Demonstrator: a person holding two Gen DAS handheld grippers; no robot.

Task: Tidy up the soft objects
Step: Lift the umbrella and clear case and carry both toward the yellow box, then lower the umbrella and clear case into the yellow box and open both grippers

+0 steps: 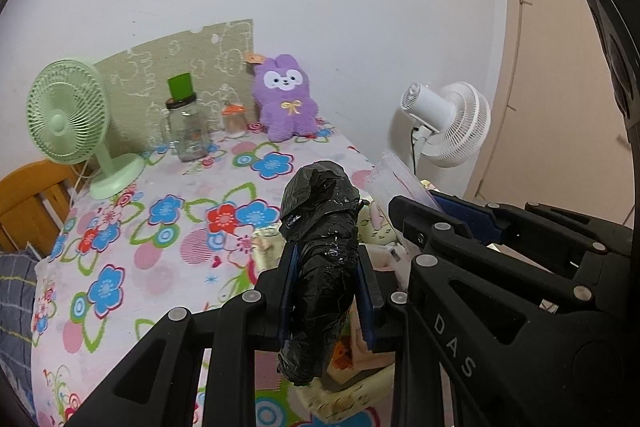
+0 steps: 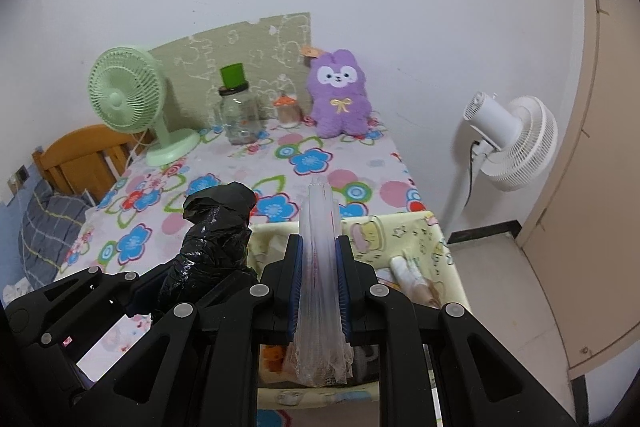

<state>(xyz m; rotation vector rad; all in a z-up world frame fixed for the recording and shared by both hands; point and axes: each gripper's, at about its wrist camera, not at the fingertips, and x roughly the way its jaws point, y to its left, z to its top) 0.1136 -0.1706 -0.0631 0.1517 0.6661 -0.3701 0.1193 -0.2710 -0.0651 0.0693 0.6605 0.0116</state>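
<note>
Above the near edge of the table, the left gripper (image 1: 326,291) is clamped on one crumpled black plastic bag (image 1: 320,259), which stands upright between its blue pads (image 1: 289,291) and sticks out above and below them. Just to its right, the right gripper (image 2: 319,283) is closed on one clear plastic bag (image 2: 320,267), folded flat and held upright, its top rising past the fingertips. Both bags hang over one pale yellow fabric box (image 2: 416,231) printed with cartoon figures; it sits at the near right corner of the table, and inside it a rolled white cloth (image 2: 408,273) and some orange and pink items show, too hidden to name.

Counted on the table (image 2: 224,163): one mint green desk fan (image 2: 128,99) at the back left, one glass jar (image 2: 238,121) with a green block on its dark lid, one small bottle with an orange cap (image 2: 287,109), and one purple plush bunny (image 2: 339,95) sitting against the wall. One greenish patterned board (image 2: 240,45) leans on the wall behind them.

A cloth with blue, red and pink flowers covers the table. One white standing fan (image 2: 508,143) is on the floor to the right, near a beige door (image 2: 600,147). To the left are a wooden headboard (image 2: 80,159) and grey checked bedding (image 2: 44,231). The wall is plain white
</note>
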